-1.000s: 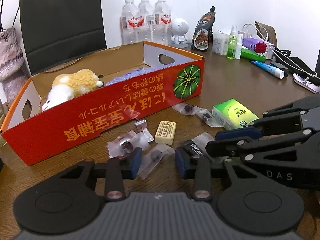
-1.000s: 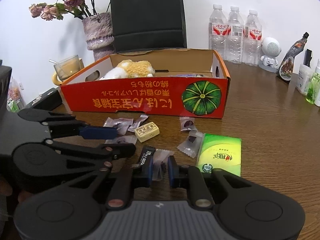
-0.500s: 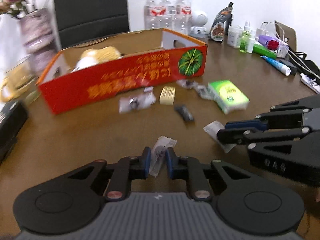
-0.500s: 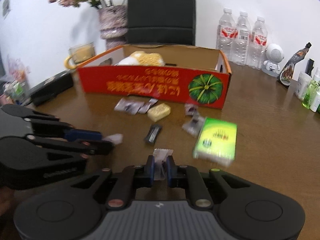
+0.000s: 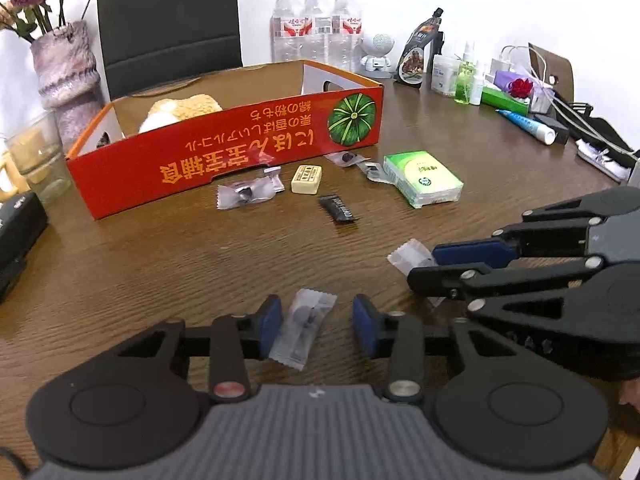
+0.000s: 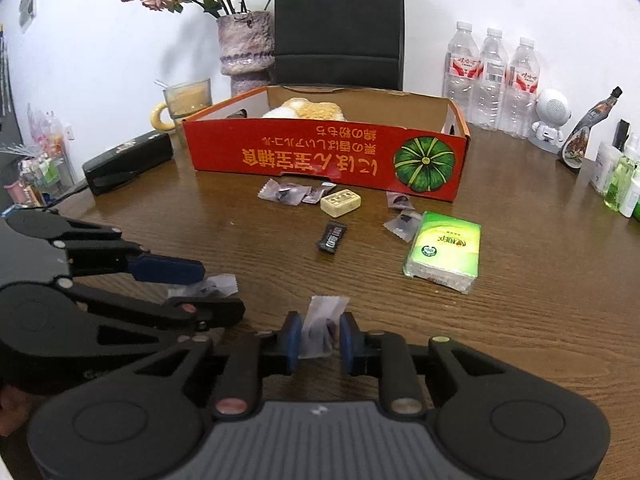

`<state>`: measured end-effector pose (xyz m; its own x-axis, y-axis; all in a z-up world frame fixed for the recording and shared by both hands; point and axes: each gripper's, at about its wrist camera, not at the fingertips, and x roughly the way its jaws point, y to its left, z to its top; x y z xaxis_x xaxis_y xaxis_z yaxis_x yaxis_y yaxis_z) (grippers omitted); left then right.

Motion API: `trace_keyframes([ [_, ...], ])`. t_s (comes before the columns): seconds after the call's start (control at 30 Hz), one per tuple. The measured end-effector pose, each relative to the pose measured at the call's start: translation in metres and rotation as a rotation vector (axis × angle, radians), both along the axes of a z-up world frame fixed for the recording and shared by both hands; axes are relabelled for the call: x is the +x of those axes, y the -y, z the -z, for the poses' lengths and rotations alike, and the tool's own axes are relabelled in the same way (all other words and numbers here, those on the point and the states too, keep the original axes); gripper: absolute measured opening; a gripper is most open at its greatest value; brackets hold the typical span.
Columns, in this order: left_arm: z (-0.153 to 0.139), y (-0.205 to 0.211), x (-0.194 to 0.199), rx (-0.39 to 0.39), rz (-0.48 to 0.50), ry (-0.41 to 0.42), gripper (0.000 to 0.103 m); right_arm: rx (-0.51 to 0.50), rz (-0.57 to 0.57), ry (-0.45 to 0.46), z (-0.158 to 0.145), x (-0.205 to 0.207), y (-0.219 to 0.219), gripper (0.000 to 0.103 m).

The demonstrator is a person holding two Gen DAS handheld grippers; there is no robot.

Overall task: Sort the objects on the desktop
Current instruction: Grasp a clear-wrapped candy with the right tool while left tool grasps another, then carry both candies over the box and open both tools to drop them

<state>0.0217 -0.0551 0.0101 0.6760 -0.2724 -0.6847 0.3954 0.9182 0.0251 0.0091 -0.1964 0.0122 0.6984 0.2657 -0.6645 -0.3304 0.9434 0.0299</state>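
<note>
My left gripper (image 5: pixel 316 326) is low over the near table, its jaws opening. A clear candy packet (image 5: pixel 304 328) lies on the wood between them, against the left pad and clear of the right pad. My right gripper (image 6: pixel 320 340) is close beside it. Its jaws are opening too, but both pads still touch a second clear packet (image 6: pixel 322 322). Further off, in front of the red cardboard box (image 5: pixel 224 160), lie more clear packets (image 5: pixel 244 196), a yellowish wrapped block (image 5: pixel 306 179), a black candy bar (image 5: pixel 338 208) and a green tissue pack (image 5: pixel 424 178). A plush toy (image 5: pixel 180 110) sits in the box.
A vase (image 6: pixel 246 46), a glass mug (image 6: pixel 188 102) and a black case (image 6: pixel 128 160) stand to the left. Water bottles (image 6: pixel 492 76), a small white robot figure (image 6: pixel 552 120), a sauce pouch, sprays and cables line the back and right. A black chair stands behind the box.
Both grippers shut on clear packets in the pile by the box and drew back to the near table. The left jaws have since widened and its packet rests on the wood.
</note>
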Motion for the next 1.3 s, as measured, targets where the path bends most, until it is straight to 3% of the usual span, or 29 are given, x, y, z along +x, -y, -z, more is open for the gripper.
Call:
trace_keyframes([
  [0.07,-0.001,0.0,-0.001,-0.004,-0.001,-0.004,0.018,-0.007,-0.015,0.001,0.001,0.0,-0.003,0.014],
  [0.27,-0.012,-0.01,-0.009,-0.039,-0.061,0.015,0.015,0.018,-0.018,0.013,-0.006,-0.003,-0.004,0.011],
  [0.4,-0.057,-0.034,0.001,-0.18,-0.141,0.078,0.015,0.079,-0.006,0.083,-0.038,-0.003,0.006,0.011],
  [0.47,-0.086,-0.048,0.019,-0.258,-0.177,0.109,0.015,0.105,0.003,0.138,-0.064,0.006,0.013,0.011],
  [0.57,-0.117,-0.063,0.073,-0.313,-0.216,0.124,0.015,0.132,0.013,0.192,-0.1,0.043,0.017,0.011],
  [0.67,-0.122,-0.072,0.138,-0.279,-0.268,0.075,0.015,0.17,0.011,0.186,-0.129,0.099,0.018,0.011],
  [0.77,-0.106,-0.083,0.195,-0.229,-0.331,-0.017,0.015,0.152,0.051,0.115,-0.133,0.169,0.012,0.011],
  [0.93,-0.083,-0.098,0.245,-0.197,-0.38,-0.093,0.015,0.085,0.136,0.0,-0.102,0.254,0.002,0.011],
  [1.2,-0.057,-0.106,0.299,-0.127,-0.409,-0.114,0.018,0.021,0.161,-0.108,-0.058,0.312,-0.013,0.012],
  [1.27,-0.055,-0.108,0.3,-0.11,-0.418,-0.113,0.02,0.027,0.19,-0.133,-0.056,0.318,-0.009,0.025],
  [1.3,-0.055,-0.11,0.299,-0.109,-0.42,-0.107,0.021,0.035,0.205,-0.137,-0.056,0.318,-0.006,0.042],
])
